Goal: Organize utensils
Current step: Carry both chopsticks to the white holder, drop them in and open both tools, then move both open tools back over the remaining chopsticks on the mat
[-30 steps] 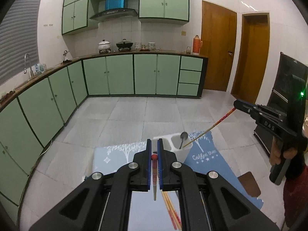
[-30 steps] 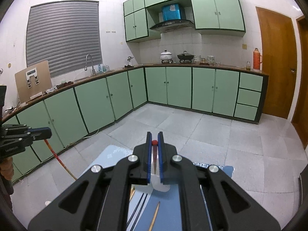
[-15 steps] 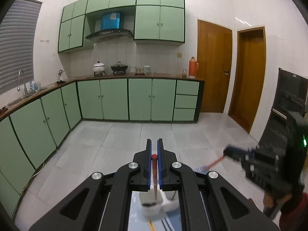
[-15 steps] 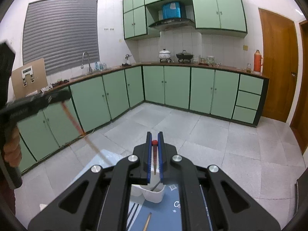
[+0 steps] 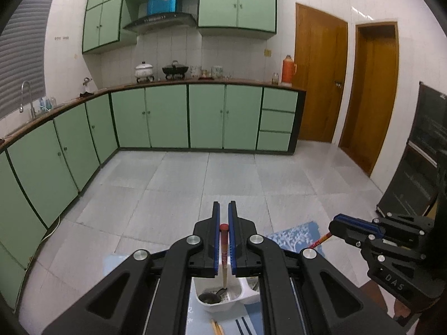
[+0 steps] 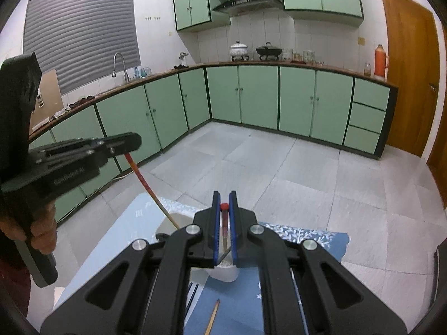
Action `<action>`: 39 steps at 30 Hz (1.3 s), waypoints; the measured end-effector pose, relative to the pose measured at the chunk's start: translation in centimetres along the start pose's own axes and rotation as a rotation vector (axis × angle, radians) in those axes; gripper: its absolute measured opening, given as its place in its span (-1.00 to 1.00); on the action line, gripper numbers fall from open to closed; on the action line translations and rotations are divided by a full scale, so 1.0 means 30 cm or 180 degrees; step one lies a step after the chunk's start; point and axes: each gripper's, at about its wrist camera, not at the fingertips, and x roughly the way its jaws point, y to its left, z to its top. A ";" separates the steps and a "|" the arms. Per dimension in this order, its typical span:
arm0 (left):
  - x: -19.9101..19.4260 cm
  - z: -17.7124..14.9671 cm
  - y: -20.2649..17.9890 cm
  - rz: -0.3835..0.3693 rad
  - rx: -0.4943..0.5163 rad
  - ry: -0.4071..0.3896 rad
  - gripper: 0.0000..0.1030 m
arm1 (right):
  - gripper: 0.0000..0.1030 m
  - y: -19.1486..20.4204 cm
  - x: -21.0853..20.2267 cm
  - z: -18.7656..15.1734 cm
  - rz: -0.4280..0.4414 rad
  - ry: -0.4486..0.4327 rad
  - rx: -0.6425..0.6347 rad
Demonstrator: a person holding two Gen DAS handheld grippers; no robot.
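Each gripper pinches one red-topped chopstick, tip pointing down at the white holder (image 5: 223,298) on the blue mat (image 6: 279,254). The left gripper (image 5: 224,217) holds its chopstick (image 5: 223,254) almost straight up over the holder, right above the spoon (image 5: 212,296) inside. The right gripper (image 6: 224,203) holds its chopstick (image 6: 224,231) over the holder too. Both sticks only need to go down. More chopsticks (image 5: 217,327) lie flat on the tabletop, near the holder
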 end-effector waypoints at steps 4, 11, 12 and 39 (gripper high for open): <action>0.040 -0.033 0.005 0.0040 0.0001 0.0113 -0.88 | -0.84 0.007 0.014 -0.026 -0.0014 0.0072 -0.0022; -0.012 -0.083 0.039 0.0091 -0.0084 0.0101 -0.51 | -0.44 -0.012 -0.050 -0.044 -0.0101 -0.0041 0.0043; -0.020 -0.085 0.044 0.0095 -0.0095 0.0088 -0.41 | -0.40 -0.014 -0.069 -0.052 -0.0131 -0.0080 0.0047; -0.288 -1.019 -0.016 0.0413 -0.0428 0.0340 0.00 | 0.06 0.162 -0.288 -0.964 -0.0473 0.0038 0.0501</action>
